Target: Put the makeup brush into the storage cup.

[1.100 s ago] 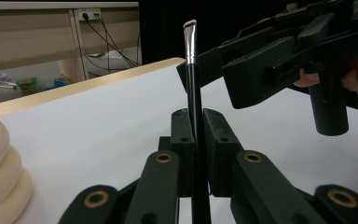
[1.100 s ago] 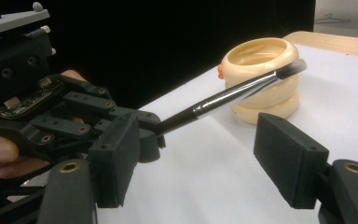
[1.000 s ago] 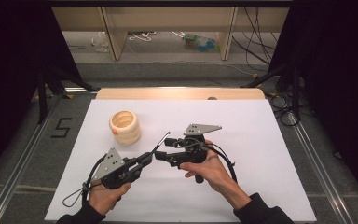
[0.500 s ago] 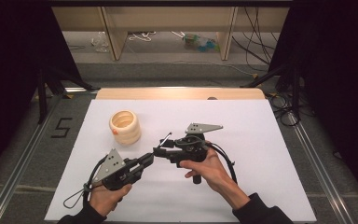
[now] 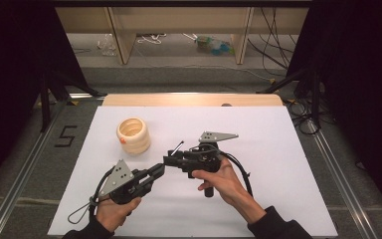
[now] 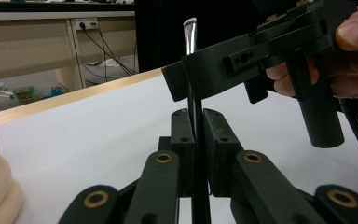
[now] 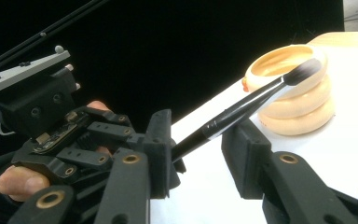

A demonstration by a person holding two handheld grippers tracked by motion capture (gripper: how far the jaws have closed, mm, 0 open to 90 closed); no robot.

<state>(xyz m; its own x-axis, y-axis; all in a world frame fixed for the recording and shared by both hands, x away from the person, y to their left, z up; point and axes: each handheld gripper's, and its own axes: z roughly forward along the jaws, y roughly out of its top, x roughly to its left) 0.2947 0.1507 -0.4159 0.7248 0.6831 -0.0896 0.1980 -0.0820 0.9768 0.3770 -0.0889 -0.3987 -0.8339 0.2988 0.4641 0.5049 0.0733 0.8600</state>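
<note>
Apparently right gripper half-closed around brush.

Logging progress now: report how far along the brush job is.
Done: the brush is off the table, clamped in the left hand-held gripper. In hand: the right hand-held gripper has just been closing its jaws around it, one pad not yet touching. Left: the handover, then probably the cream holder.

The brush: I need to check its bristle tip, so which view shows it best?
The right gripper view: the brush crosses it whole, dark bristles before the cream holder. The left gripper view has it end-on; the high view, a thin line.
</note>
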